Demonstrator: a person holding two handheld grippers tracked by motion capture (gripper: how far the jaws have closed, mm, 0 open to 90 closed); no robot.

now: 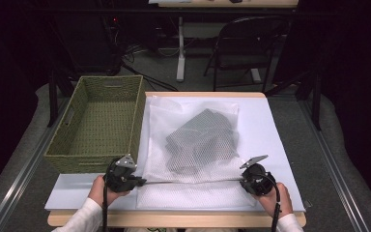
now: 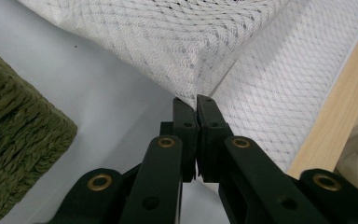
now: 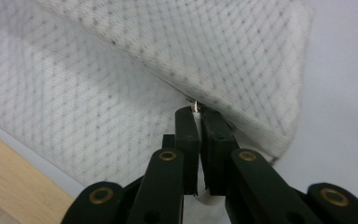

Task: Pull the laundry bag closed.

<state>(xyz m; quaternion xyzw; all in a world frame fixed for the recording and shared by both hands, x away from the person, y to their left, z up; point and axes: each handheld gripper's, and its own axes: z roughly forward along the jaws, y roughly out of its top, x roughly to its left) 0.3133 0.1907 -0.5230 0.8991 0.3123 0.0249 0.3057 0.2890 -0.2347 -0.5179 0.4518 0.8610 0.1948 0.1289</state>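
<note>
A white mesh laundry bag (image 1: 193,145) lies on the white sheet, with grey folded clothing (image 1: 203,140) inside it. Its near edge is pulled taut between the two grippers. My left gripper (image 1: 140,181) is shut on the bag's near left corner (image 2: 196,93). My right gripper (image 1: 241,180) is shut at the bag's near right end, where a small metal zipper pull (image 3: 195,106) sticks up between its jaws. The mesh (image 3: 182,51) rises just beyond those jaws.
A green woven basket (image 1: 99,123) stands empty at the left, close to the left gripper, and its corner (image 2: 14,140) shows in the left gripper view. The wooden table edge (image 1: 174,218) runs along the front. A folding chair (image 1: 246,43) stands beyond the table.
</note>
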